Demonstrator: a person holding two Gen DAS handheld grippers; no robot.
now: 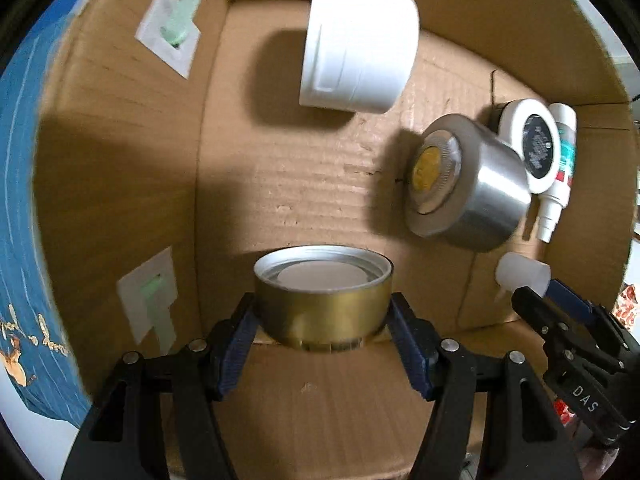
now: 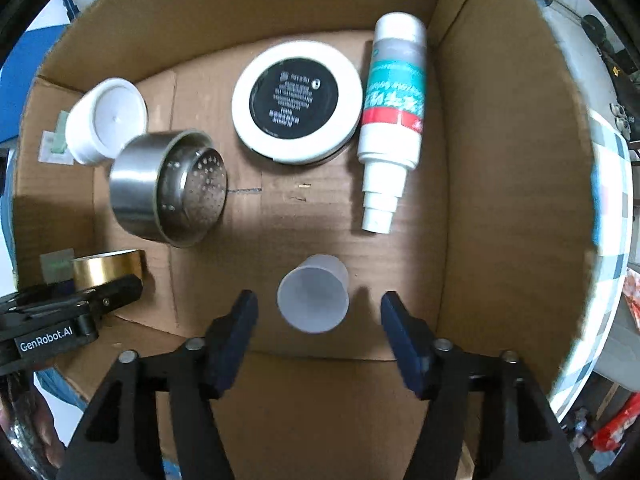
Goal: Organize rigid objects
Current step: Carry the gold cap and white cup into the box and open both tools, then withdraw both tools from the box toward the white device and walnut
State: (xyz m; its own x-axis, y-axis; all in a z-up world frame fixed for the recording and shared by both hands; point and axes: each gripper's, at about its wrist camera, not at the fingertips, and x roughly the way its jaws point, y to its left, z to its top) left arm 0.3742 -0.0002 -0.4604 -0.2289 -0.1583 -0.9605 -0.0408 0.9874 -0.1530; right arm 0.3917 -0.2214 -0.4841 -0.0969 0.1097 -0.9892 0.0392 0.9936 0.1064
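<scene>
My left gripper (image 1: 322,320) is shut on a gold lid (image 1: 322,295) and holds it over the near part of a cardboard box (image 1: 304,184); the lid also shows in the right wrist view (image 2: 107,267). My right gripper (image 2: 319,312) is open, with a small translucent cap (image 2: 313,299) lying loose on the box floor between its fingers, touching neither. In the box lie a white tub (image 1: 358,44), a steel strainer cup (image 1: 468,184), a round white-rimmed black case (image 2: 297,101) and a white spray bottle (image 2: 394,112).
The box walls (image 2: 508,160) rise on all sides. White labels with green tape (image 1: 170,26) stick to the left wall. A blue cloth (image 1: 20,200) lies outside the box on the left.
</scene>
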